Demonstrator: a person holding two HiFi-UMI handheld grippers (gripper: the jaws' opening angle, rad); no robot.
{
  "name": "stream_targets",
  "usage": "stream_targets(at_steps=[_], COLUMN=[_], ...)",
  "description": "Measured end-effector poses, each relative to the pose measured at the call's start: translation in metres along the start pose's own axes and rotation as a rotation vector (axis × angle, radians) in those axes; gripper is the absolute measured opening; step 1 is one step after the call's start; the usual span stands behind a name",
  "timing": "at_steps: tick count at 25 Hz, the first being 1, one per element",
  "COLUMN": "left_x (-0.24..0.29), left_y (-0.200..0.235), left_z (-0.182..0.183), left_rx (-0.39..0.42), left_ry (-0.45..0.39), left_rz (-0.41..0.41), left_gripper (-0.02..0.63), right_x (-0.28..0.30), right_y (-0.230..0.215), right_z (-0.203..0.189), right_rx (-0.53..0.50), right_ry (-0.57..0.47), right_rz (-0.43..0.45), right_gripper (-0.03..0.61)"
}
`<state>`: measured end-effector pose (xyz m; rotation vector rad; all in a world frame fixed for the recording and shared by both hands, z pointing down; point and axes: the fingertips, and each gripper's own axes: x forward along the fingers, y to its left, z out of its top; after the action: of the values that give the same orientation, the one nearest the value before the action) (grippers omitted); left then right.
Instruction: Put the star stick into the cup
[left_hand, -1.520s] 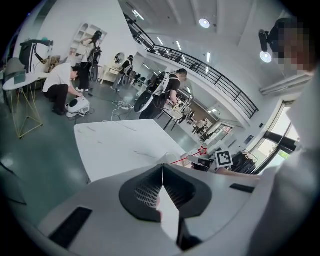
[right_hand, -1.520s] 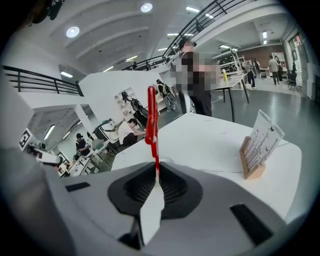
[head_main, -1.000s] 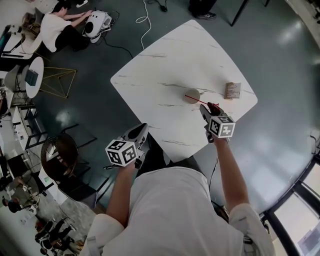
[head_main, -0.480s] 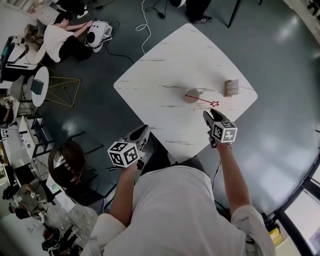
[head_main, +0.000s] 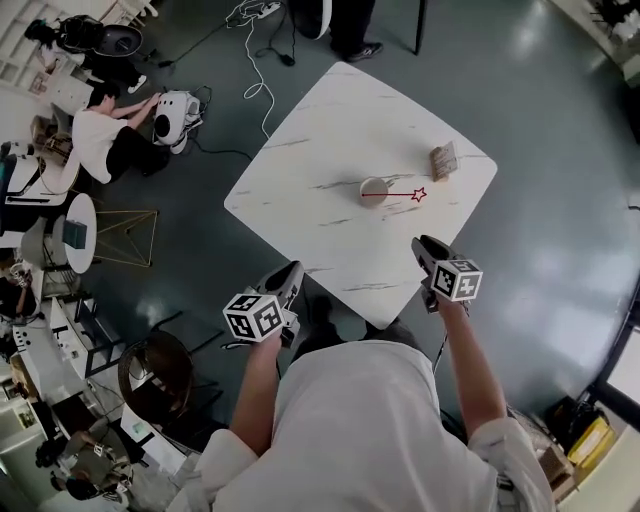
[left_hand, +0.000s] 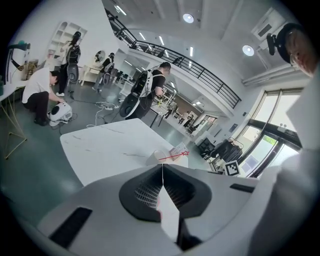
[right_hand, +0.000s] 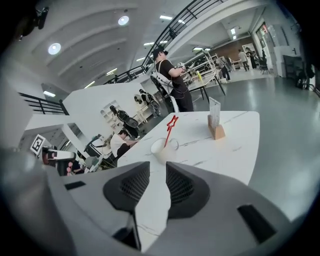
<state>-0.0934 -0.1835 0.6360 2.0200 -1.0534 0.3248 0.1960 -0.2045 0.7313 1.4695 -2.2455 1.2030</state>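
A small pale cup (head_main: 374, 190) stands on the white marble table (head_main: 330, 130). The red star stick (head_main: 419, 194) leans out of it, with its star end pointing right. In the right gripper view the cup (right_hand: 164, 147) and the stick (right_hand: 172, 121) stand ahead of the jaws. My right gripper (head_main: 425, 246) is off the table's near corner, well back from the cup; its jaws are closing with nothing between them. My left gripper (head_main: 287, 284) hovers at the table's near edge, jaws shut and empty. The left gripper view shows the cup (left_hand: 156, 157) far ahead.
A wooden card holder (head_main: 442, 160) stands on the table right of the cup. A person crouches on the floor by a machine (head_main: 172, 112) at the far left, near cables. A round chair (head_main: 160, 375) stands at my lower left.
My right gripper has let go of the star end and drawn back off the table toward me. The stick stays leaning in the cup. The left gripper has barely moved.
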Motion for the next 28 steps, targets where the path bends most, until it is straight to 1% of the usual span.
stream_targets(at_steps=[4, 6, 9, 14, 19, 22, 28], left_x=[-0.016, -0.027, -0.045, -0.073, -0.091, -0.097, -0.116], left_y=[0.01, 0.018, 0.032, 0.053, 0.062, 0.064, 0.063], left_z=[0.003, 0.006, 0.008, -0.002, -0.015, -0.016, -0.028], left_rx=[0.046, 0.068, 0.079, 0.096, 0.135, 0.171, 0.202], left_ry=[0.024, 0.029, 0.027, 0.05, 0.081, 0.101, 0.148], left_rz=[-0.05, -0.068, -0.095, -0.141, -0.205, -0.248, -0.3], left_gripper=[0.014, 0.014, 0.014, 0.014, 0.014, 0.014, 0.014], right_x=[-0.021, -0.03, -0.044, -0.073, -0.102, -0.122, -0.161], right_y=[0.025, 0.039, 0.059, 0.091, 0.12, 0.135, 0.163], right_z=[-0.004, -0.011, -0.018, -0.031, -0.055, -0.07, -0.106], right_rx=[0.025, 0.029, 0.025, 0.031, 0.042, 0.065, 0.093], right_ry=[-0.07, -0.09, -0.117, -0.182, -0.238, -0.285, -0.311], right_rz=[-0.039, -0.059, -0.097, -0.154, -0.202, -0.245, -0.306], right_gripper=[0.075, 0.069, 0.064, 0.04, 0.035, 0.035, 0.035])
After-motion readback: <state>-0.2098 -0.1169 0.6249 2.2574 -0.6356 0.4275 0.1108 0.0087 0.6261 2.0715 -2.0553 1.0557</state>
